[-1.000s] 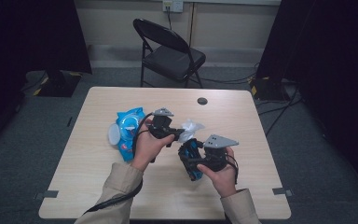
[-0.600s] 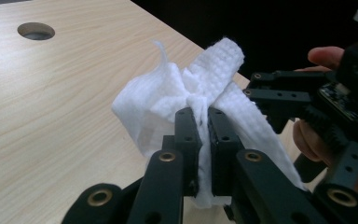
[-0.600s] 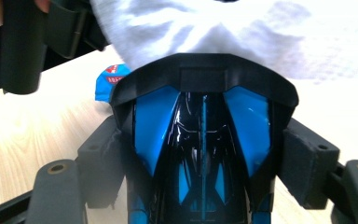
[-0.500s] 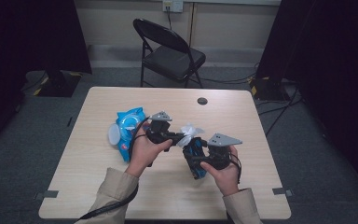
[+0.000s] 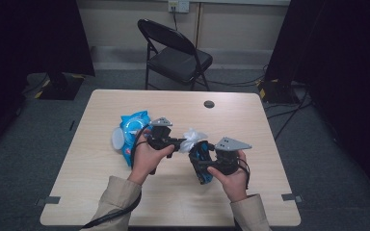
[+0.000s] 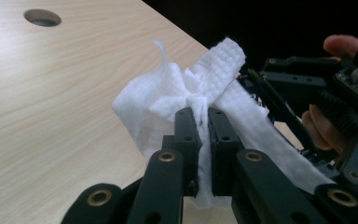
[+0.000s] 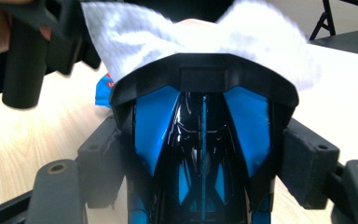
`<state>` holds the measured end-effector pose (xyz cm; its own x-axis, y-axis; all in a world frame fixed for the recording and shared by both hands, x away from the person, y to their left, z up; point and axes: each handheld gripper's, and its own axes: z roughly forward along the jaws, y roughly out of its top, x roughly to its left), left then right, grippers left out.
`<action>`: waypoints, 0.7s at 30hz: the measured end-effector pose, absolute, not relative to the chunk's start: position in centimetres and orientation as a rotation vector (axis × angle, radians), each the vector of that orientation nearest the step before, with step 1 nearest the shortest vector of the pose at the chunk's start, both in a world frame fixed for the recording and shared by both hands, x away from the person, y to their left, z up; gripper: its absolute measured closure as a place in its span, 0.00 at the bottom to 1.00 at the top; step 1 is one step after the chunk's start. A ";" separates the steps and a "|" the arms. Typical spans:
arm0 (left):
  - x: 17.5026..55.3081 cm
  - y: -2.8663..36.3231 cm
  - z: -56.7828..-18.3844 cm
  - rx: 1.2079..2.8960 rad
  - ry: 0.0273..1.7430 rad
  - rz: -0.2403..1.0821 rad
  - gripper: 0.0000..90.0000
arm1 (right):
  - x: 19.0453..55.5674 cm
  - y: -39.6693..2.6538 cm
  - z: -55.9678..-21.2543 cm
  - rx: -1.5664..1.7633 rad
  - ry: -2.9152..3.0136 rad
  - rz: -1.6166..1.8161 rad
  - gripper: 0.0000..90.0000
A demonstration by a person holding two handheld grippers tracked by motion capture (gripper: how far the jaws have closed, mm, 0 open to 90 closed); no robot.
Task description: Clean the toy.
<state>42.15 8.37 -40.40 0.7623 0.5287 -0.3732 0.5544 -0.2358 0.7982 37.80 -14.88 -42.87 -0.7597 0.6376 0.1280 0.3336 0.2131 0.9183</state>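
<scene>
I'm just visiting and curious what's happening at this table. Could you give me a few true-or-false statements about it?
1. The left gripper pinches a white wipe. True.
2. The right gripper clamps a red cup. False: it grips a blue and black toy car.
3. The blue wipes packet lies on the table. True.
4. The folding chair stands on the table. False: it stands on the floor behind it.
</scene>
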 end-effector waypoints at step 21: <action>40.7 7.1 -43.3 1.917 0.815 -0.108 0.94 | 38.0 -15.5 -42.8 0.974 2.179 1.609 0.29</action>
<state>40.72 7.15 -43.34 0.7681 0.4911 -0.4108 0.5810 -0.2648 0.7696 38.03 -15.48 -42.76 -0.7405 0.6489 0.1752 0.3585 0.1609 0.9195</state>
